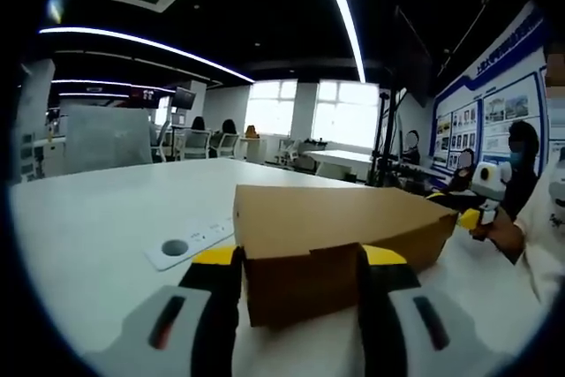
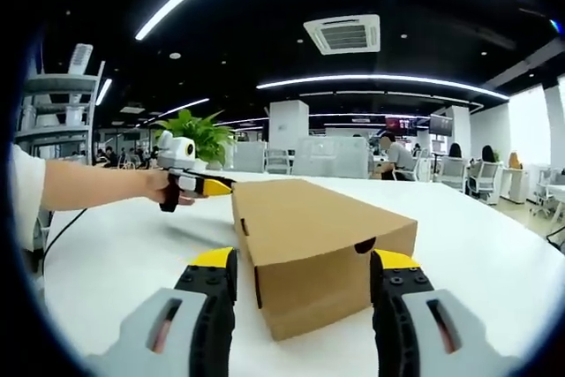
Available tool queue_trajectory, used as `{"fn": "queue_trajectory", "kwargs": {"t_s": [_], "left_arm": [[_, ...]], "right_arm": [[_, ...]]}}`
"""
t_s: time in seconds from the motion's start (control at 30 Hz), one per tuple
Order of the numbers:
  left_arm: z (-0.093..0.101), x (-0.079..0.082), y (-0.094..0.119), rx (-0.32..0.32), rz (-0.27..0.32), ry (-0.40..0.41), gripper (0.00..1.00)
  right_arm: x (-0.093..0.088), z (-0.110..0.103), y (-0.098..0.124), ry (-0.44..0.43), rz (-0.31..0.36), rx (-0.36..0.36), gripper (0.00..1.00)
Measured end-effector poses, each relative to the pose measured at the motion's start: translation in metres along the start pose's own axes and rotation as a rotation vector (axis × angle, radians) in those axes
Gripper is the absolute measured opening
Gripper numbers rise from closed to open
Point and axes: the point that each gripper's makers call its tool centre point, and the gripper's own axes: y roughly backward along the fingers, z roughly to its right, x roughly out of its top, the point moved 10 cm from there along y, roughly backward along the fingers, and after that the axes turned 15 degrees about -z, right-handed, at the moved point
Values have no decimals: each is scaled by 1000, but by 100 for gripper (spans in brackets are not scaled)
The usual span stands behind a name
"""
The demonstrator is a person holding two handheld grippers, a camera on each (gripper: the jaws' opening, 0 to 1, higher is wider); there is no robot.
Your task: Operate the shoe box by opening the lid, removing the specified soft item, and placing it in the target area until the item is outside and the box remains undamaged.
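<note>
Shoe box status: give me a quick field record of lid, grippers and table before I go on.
box: brown cardboard shoe box on the white table
lid: closed, no item out yet
left gripper: open, jaws either side of one end of the box
right gripper: open, jaws either side of the other end
contact: cannot tell whether either gripper touches the box
other: flat white strip on the table beside the box

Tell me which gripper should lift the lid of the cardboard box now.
Probably either: the left gripper and the right gripper are both open, each with its jaws on either side of one end of the closed box.
</note>
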Motion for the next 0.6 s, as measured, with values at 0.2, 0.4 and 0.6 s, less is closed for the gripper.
{"fn": "queue_trajectory", "kwargs": {"t_s": [0.2,0.4,0.6], "left_arm": [[0,-2,-2,-13,11,-11,56],[3,-3,-6,-9,-5,-19,59],[3,-3,-5,-1,-22,-32,58]], "right_arm": [[0,0,-5,11,-16,-9,62],[-2,1,-5,19,-32,-16,61],[-1,1,-6,48,-43,-26,61]]}}
